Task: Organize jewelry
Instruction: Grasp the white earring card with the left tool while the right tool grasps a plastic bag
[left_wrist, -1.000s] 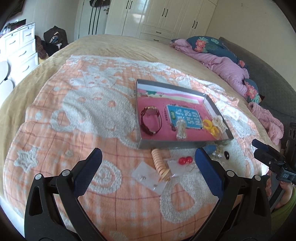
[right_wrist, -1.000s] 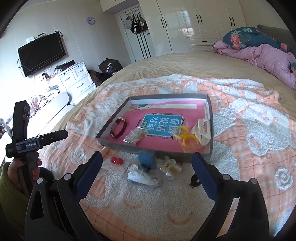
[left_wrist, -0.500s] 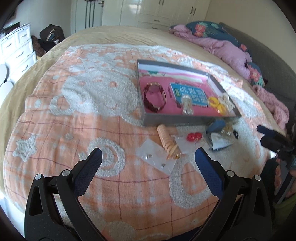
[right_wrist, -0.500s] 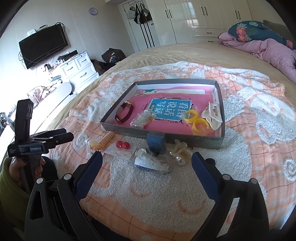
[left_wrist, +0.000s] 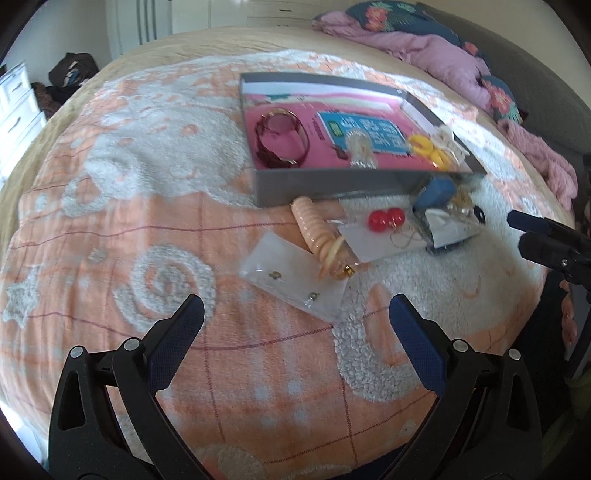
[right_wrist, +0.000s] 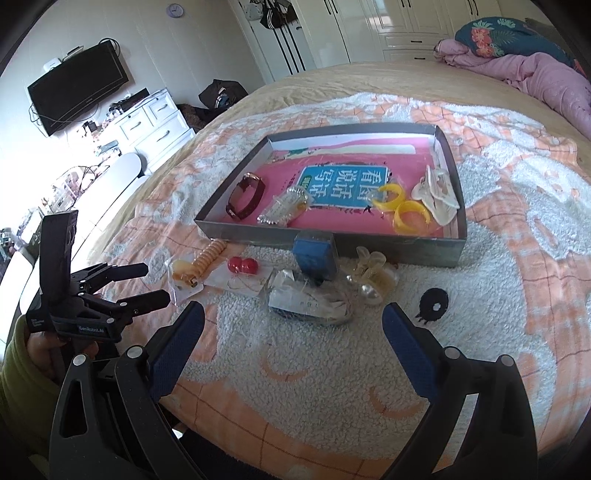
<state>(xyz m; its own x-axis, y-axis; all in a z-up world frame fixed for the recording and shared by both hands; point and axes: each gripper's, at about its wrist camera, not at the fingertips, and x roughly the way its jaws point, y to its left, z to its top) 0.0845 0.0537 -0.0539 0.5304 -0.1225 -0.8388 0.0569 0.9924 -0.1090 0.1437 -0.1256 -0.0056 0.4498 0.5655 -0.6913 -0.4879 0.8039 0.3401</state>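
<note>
A grey box (left_wrist: 332, 189) with a pink floor lies on the bed blanket, holding a dark red watch (left_wrist: 282, 137), yellow rings (left_wrist: 430, 149) and a clear packet. Loose in front of it are a peach spiral bracelet (left_wrist: 317, 232), red ball earrings (left_wrist: 386, 218), a clear stud packet (left_wrist: 291, 275) and a small blue box (left_wrist: 437, 192). My left gripper (left_wrist: 295, 310) hovers open just short of the stud packet. My right gripper (right_wrist: 291, 317) is open before a crumpled packet (right_wrist: 310, 302), with the blue box (right_wrist: 314, 256) and a pearl clip (right_wrist: 373, 277) beyond. Both are empty.
The peach and white blanket (right_wrist: 498, 280) covers a wide bed. A pink duvet (right_wrist: 546, 77) is bunched at the far right. A small black piece (right_wrist: 435, 302) lies right of the loose items. White drawers (right_wrist: 147, 125) and a TV stand off the left side.
Both grippers have drawn back and tilted down, so the loose items sit further ahead of the fingertips. Nothing was picked up. Both stay open.
</note>
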